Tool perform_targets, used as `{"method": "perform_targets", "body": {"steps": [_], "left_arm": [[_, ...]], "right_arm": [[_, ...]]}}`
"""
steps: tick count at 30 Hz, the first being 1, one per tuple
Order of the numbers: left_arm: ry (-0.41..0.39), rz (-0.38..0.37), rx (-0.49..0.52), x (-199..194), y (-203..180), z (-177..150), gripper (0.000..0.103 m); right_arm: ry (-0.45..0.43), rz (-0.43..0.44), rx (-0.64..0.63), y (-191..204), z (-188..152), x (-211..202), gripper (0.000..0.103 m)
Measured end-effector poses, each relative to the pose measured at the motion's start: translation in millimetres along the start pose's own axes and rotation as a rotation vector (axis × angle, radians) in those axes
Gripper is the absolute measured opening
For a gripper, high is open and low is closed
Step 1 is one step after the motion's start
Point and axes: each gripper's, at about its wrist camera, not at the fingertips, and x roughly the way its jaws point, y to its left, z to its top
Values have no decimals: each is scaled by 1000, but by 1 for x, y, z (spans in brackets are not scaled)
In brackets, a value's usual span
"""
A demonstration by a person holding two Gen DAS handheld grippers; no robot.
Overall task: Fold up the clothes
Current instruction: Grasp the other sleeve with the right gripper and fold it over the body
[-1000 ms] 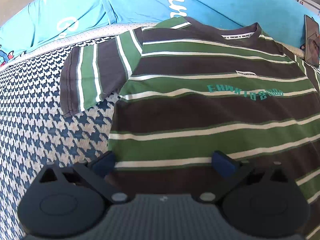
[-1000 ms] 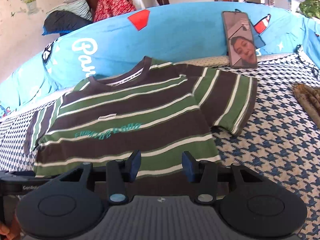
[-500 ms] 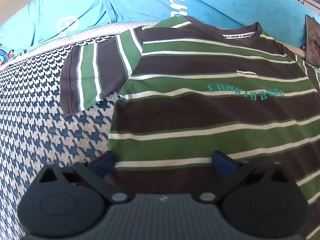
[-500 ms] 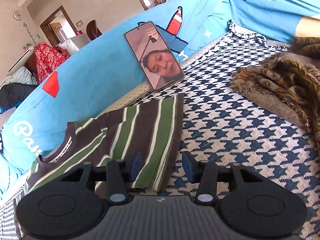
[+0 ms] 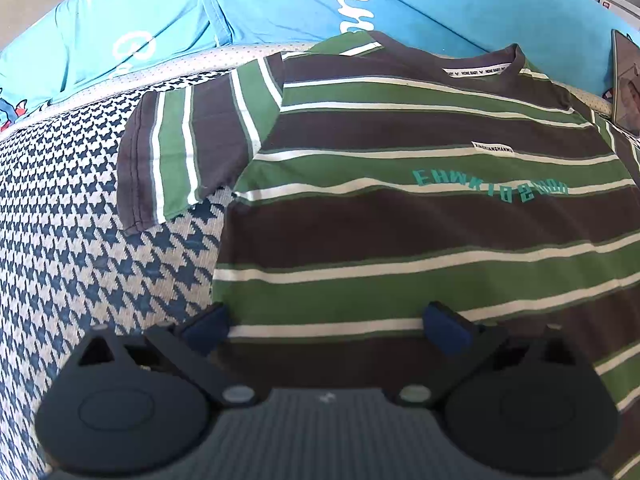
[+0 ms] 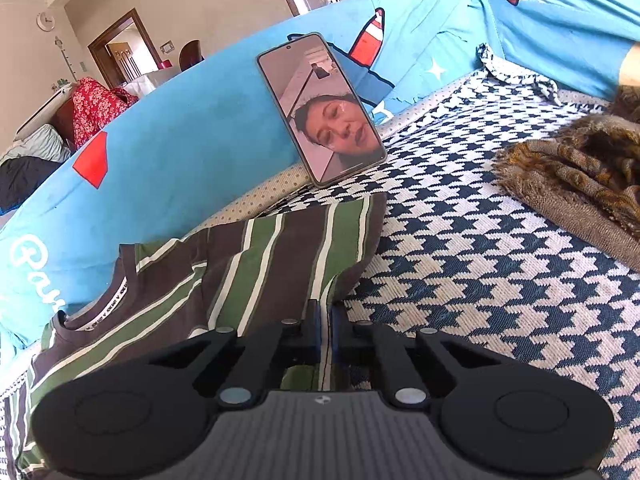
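A green, brown and white striped T-shirt (image 5: 400, 216) lies flat, front up, on a houndstooth cover (image 5: 80, 248), collar toward the blue cushions. My left gripper (image 5: 326, 322) is open, low over the shirt's lower left part, its left finger at the shirt's side edge. In the right wrist view the shirt's right sleeve (image 6: 296, 252) lies in front of me. My right gripper (image 6: 325, 320) is shut on the sleeve's lower edge.
A phone (image 6: 320, 108) leans against the blue cushions (image 6: 192, 128) just beyond the sleeve; its edge shows in the left wrist view (image 5: 626, 84). A crumpled brown patterned cloth (image 6: 572, 176) lies to the right on the houndstooth cover (image 6: 480, 264).
My right gripper swung right from the shirt's hem to the right sleeve and closed on its edge. My left gripper has stayed still and open.
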Motion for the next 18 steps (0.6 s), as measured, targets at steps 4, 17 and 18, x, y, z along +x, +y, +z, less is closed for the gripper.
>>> {"method": "perform_targets", "body": {"steps": [4, 17, 18], "left_arm": [[1, -4, 1, 1, 1, 0, 103], [2, -7, 5, 2, 2, 1, 103], [1, -8, 10, 2, 1, 0, 103]], "right_arm": [[-100, -83, -62, 8, 8, -16, 6], [-125, -216, -51, 3, 16, -27, 11], [-142, -210, -69, 7, 17, -32, 11]]}}
